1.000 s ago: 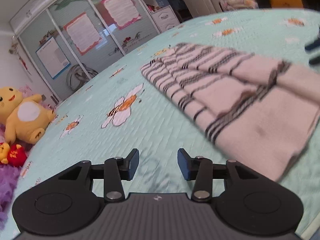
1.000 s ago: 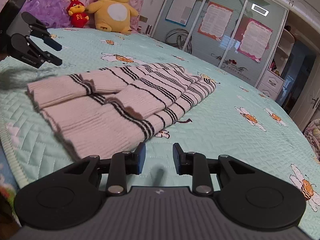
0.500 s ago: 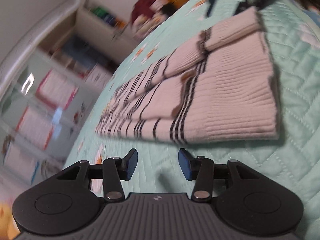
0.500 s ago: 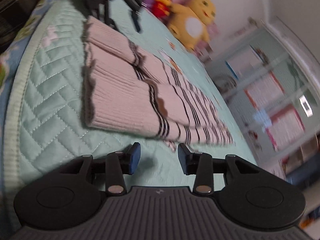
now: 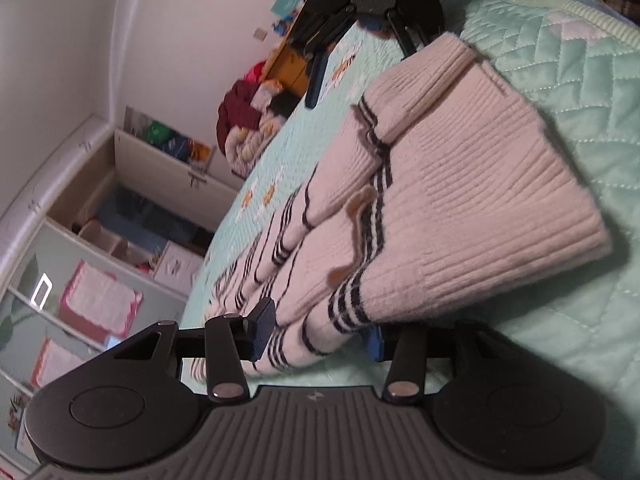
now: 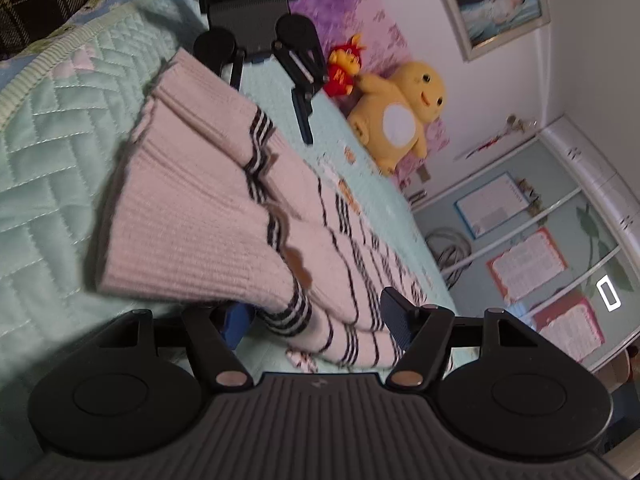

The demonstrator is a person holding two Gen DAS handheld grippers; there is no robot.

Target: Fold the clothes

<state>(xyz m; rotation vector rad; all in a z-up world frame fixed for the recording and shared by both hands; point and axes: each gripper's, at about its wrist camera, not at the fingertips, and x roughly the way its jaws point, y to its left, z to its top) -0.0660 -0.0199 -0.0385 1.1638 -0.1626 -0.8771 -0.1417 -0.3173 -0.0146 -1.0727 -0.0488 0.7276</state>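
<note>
While it lies folded on the green quilted bed (image 5: pixel 580 92), the pink striped sweater (image 5: pixel 460 200) has a gripper at each side edge.

On one edge, the left gripper (image 5: pixel 318 338) has its fingers (image 5: pixel 262 328) spread, one above and one under the sweater, not squeezing it. On the other edge, the right gripper (image 6: pixel 316 322) has just been opening its fingers (image 6: pixel 396 316) wide around the striped edge. Far off by the wall sit a yellow plush toy (image 6: pixel 400 120) and a small red toy (image 6: pixel 344 68).
</note>
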